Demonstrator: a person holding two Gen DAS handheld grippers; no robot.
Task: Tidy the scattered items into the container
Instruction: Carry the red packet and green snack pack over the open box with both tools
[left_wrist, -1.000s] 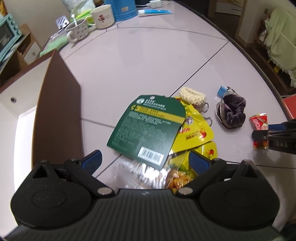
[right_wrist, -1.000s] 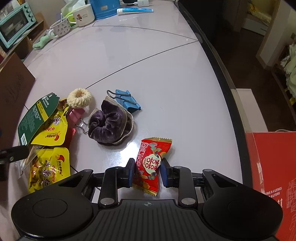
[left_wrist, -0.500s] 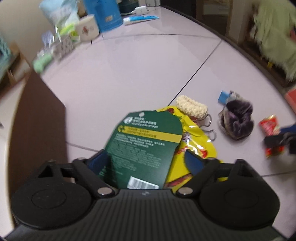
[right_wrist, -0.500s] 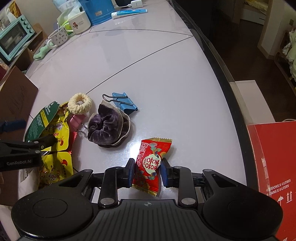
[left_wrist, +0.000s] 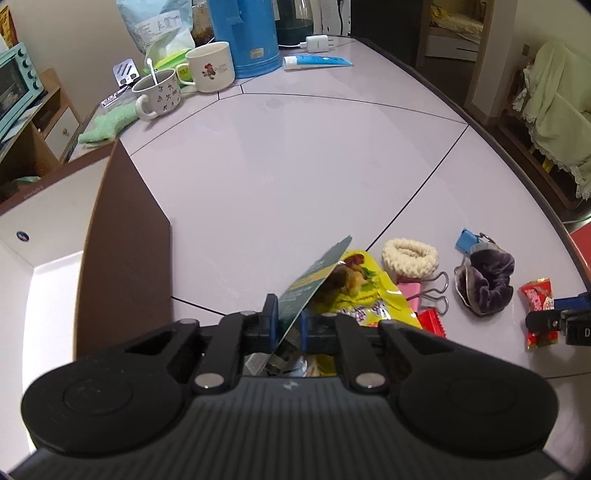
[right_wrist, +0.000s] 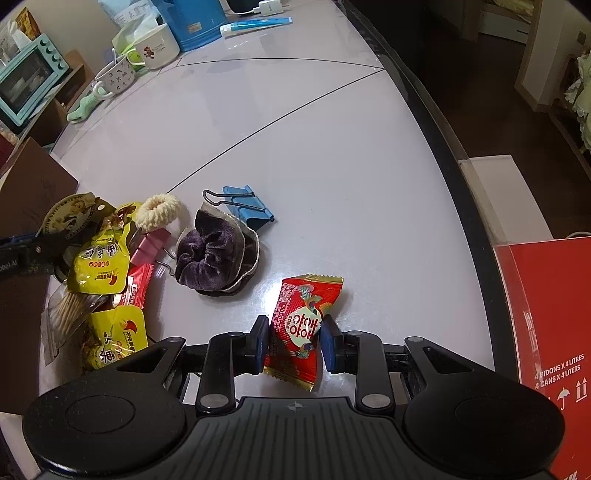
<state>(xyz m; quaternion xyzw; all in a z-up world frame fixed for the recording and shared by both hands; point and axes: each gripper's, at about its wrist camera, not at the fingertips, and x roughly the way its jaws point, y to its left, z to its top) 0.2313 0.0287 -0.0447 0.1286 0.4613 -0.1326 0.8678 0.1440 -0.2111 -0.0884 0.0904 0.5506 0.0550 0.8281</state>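
Now mid-pickup: left gripper (left_wrist: 285, 320) closing on green-card packet (left_wrist: 314, 277) over the tabletop (left_wrist: 295, 166) pile, right gripper (right_wrist: 294, 343) pinching red candy (right_wrist: 300, 325) (both lifted), next carry w/ care to brown box (left_wrist: 122, 258).

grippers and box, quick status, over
Left gripper closing on green card packet. Right gripper shut on red candy. Brown box beside left, path unobstructed.

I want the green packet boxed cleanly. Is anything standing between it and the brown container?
Nothing visible does. The left gripper is closing on the green packet, and only bare table lies between it and the brown container.
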